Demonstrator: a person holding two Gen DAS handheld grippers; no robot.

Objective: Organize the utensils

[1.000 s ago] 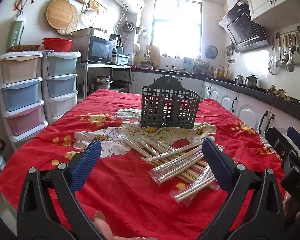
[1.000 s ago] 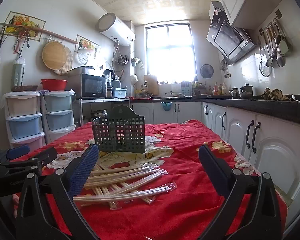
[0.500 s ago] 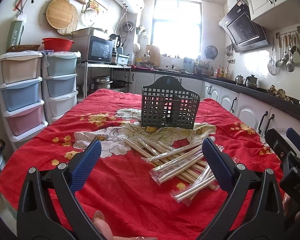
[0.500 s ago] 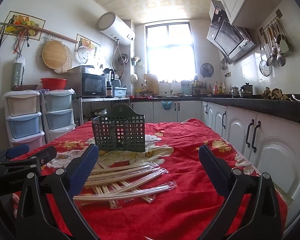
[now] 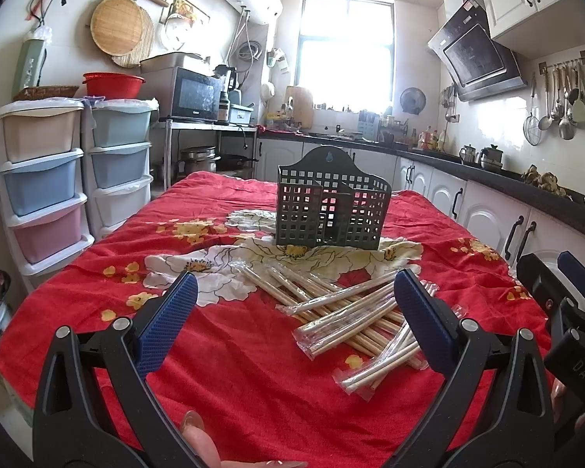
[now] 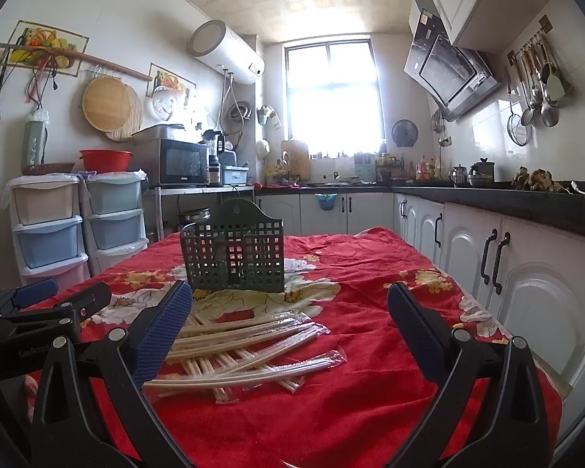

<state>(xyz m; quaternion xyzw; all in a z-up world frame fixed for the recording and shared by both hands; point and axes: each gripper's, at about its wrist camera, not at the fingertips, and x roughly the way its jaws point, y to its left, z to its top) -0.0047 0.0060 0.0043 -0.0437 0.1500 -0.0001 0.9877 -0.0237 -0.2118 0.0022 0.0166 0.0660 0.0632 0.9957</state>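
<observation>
- The left gripper (image 5: 292,319) hangs above the near part of the table, its jaws spread wide with nothing between the blue pads (image 5: 167,321).
- The right gripper (image 6: 288,327) is likewise wide apart and empty, held low over the table's near right side.
- A loose pile of wrapped chopsticks (image 5: 355,312) lies on the red floral tablecloth (image 5: 234,370), each pair in a clear plastic sleeve, crossing one another at several angles.
- In the left wrist view the pile lies ahead of the jaws and toward the right finger; the right pad overlaps the pile's right edge in the picture, but whether it touches cannot be told.
- In the right wrist view the same chopsticks (image 6: 249,347) lie ahead and toward the left finger, whose pad covers the pile's left end; the space before the right finger shows only bare cloth.
- A dark grid utensil basket (image 5: 331,212) stands upright on the cloth beyond the chopsticks, on the white flower print, apart from the pile; an inner divider shows through its holes.
- In the right wrist view the basket (image 6: 234,251) stands just behind the pile, left of centre.
- Each gripper shows at the edge of the other's view: the right one at the right border of the left view, the left one at the left border of the right view.
- A fingertip (image 5: 193,423) of the person shows at the bottom of the left wrist view, between the gripper's arms.
</observation>
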